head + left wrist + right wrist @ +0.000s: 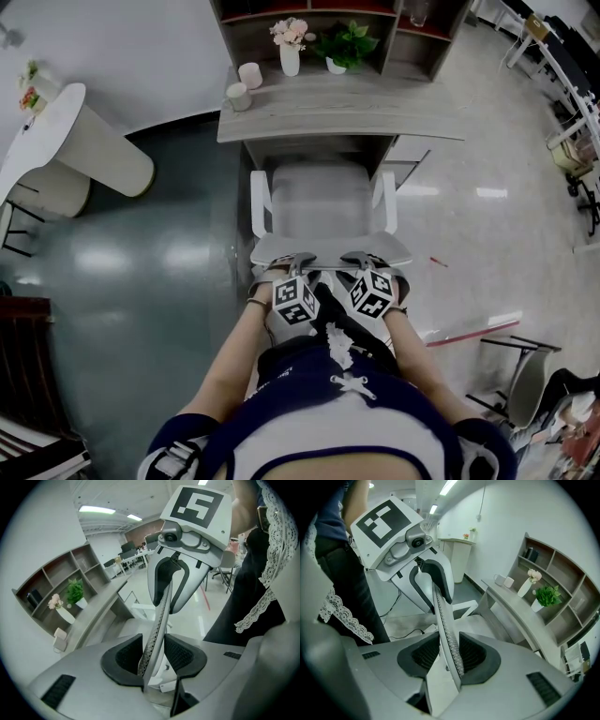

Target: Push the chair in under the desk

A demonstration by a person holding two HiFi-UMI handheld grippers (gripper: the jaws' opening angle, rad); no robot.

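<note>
The chair (323,202) has a white frame and a grey seat, and it faces the grey desk (347,117) with its seat front under the desk's edge. Its thin mesh backrest (328,249) is nearest me. My left gripper (293,261) is shut on the left part of the backrest's top edge, and my right gripper (364,259) is shut on the right part. In the left gripper view the backrest (159,620) runs between the dark pads of the left gripper (154,656). In the right gripper view the backrest (445,630) likewise sits in the right gripper (447,656).
A flower vase (290,47), a potted plant (345,42) and two cups (244,84) stand on the desk under its shelf. A white round table (66,131) is at the left, a dark chair (28,375) at the lower left, another chair (525,375) at the right, and a red strip (473,331) on the floor.
</note>
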